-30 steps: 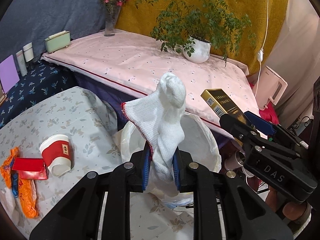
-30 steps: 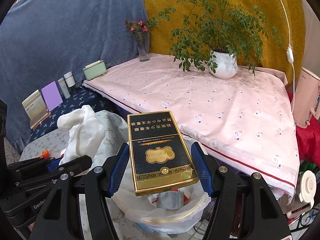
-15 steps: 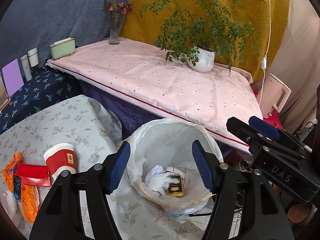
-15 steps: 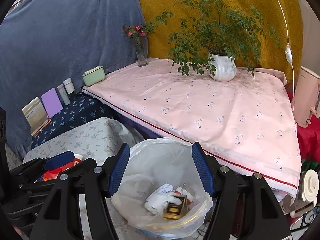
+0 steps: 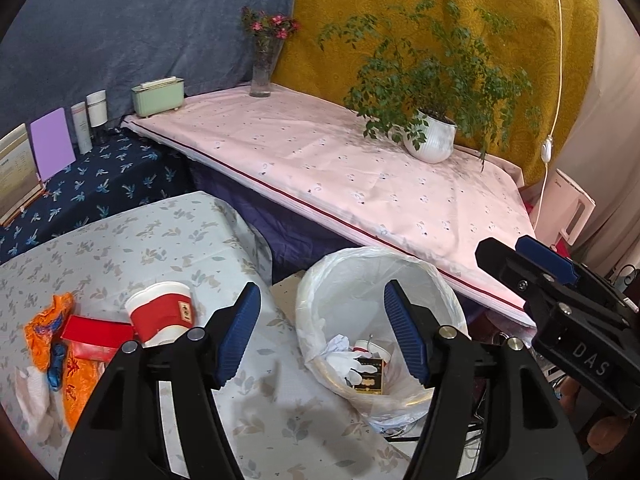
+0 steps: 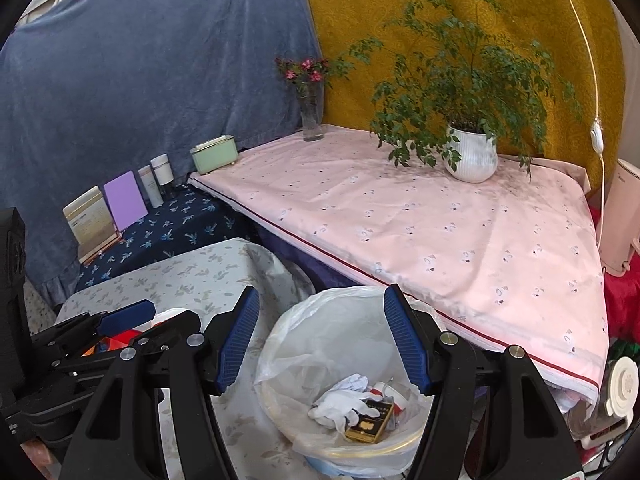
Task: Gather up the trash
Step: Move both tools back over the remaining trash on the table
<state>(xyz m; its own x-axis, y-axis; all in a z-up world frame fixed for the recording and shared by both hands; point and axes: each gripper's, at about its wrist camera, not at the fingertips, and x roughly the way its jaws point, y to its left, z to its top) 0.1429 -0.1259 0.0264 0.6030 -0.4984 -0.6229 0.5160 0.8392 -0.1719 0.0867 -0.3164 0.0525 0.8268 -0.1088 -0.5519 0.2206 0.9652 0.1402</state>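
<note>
Left wrist view showed both the left gripper (image 5: 322,330) and right gripper (image 6: 322,336) with jaws wide and empty above the lined bin (image 5: 316,312), glove (image 6: 340,402) and box (image 6: 368,426) inside, so next seemingly came reaching left, past the worktop (image 5: 120,248) edge, for the paper cup (image 5: 162,314) and wrappers (image 5: 60,340).

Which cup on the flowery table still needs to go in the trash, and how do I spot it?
Find the flowery table left of the trash bin. Near its front lies a pile of litter. The paper cup lies tipped there beside a flat red packet and an orange wrapper; it alone is round, white with a red band.
</note>
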